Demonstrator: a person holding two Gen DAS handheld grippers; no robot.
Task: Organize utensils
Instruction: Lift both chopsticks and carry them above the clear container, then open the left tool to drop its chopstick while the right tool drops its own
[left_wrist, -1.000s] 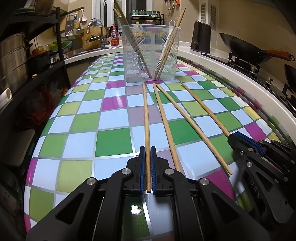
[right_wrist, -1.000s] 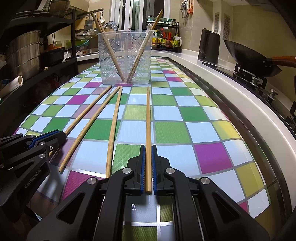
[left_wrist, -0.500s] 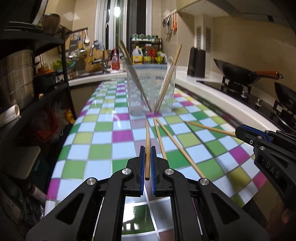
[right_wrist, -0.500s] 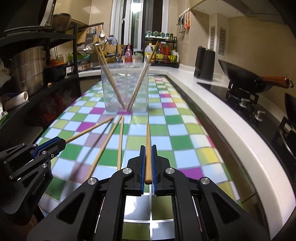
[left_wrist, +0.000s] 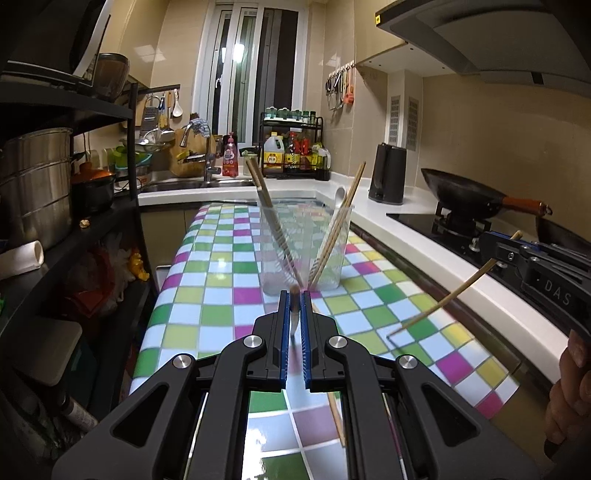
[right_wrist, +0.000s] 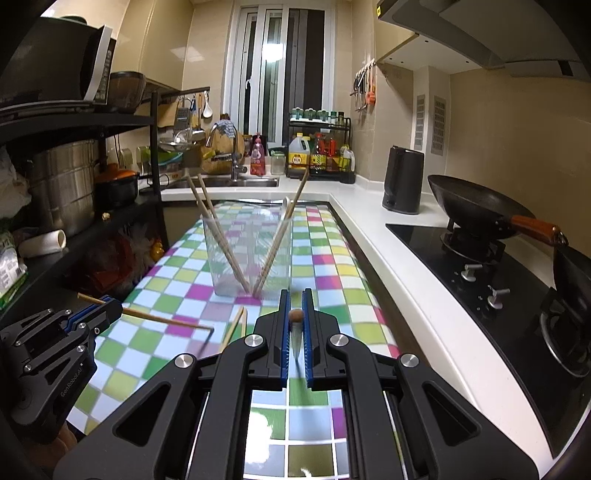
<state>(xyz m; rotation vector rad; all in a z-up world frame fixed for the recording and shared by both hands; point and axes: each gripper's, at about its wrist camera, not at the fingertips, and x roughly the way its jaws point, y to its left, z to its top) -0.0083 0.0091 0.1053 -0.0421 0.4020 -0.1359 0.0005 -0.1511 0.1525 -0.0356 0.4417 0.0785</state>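
My left gripper (left_wrist: 294, 299) is shut on a wooden chopstick (left_wrist: 294, 295), seen end-on and lifted above the checked table (left_wrist: 207, 295). My right gripper (right_wrist: 295, 301) is shut on another chopstick (right_wrist: 296, 315), also end-on. Each gripper shows in the other's view with its chopstick slanting down: the right gripper (left_wrist: 487, 240) with its chopstick (left_wrist: 443, 299), the left gripper (right_wrist: 107, 308) with its chopstick (right_wrist: 166, 319). A clear plastic holder (left_wrist: 304, 247) ahead holds several chopsticks (right_wrist: 221, 236). Two loose chopsticks (right_wrist: 234, 326) lie on the table.
A white counter edge (right_wrist: 406, 266) runs along the right with a stove and a wok (right_wrist: 476, 206) and a black kettle (right_wrist: 402, 181). A black shelf rack (left_wrist: 92, 206) with pots stands on the left. A sink (left_wrist: 195, 182) and bottles are at the back.
Both grippers have risen from the table with their chopsticks and tilted level, so each chopstick now points at the camera. The two other chopsticks stayed on the table.
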